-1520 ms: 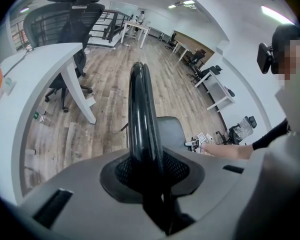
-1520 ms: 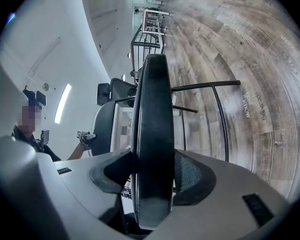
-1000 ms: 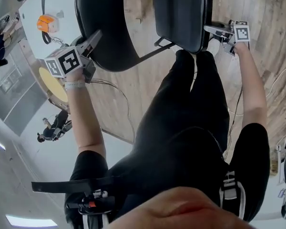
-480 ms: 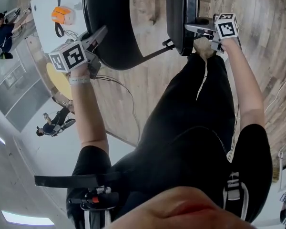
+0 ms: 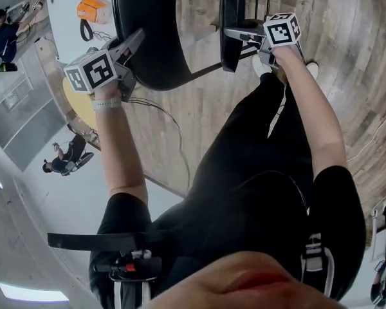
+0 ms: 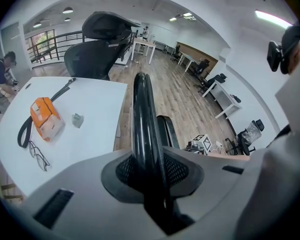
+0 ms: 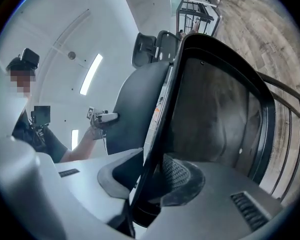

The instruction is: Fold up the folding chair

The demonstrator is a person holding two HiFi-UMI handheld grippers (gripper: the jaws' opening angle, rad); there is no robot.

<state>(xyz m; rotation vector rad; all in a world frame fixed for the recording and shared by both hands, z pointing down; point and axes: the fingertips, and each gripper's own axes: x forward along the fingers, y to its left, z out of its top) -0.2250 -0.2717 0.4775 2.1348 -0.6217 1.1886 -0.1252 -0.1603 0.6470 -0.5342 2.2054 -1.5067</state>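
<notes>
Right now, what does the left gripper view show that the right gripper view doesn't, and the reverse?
Only the left gripper view: a white table carrying an orange pouch and glasses. Only the right gripper view: the left gripper seen whole, from outside. Both: a black edge of the folding chair clamped between that view's own jaws.

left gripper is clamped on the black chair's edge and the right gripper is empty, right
Not quite. The right gripper is not empty: the right gripper view shows its jaws closed on the rim of another panel of the folding chair. The left gripper is clamped on the chair's edge, as you said.
</notes>
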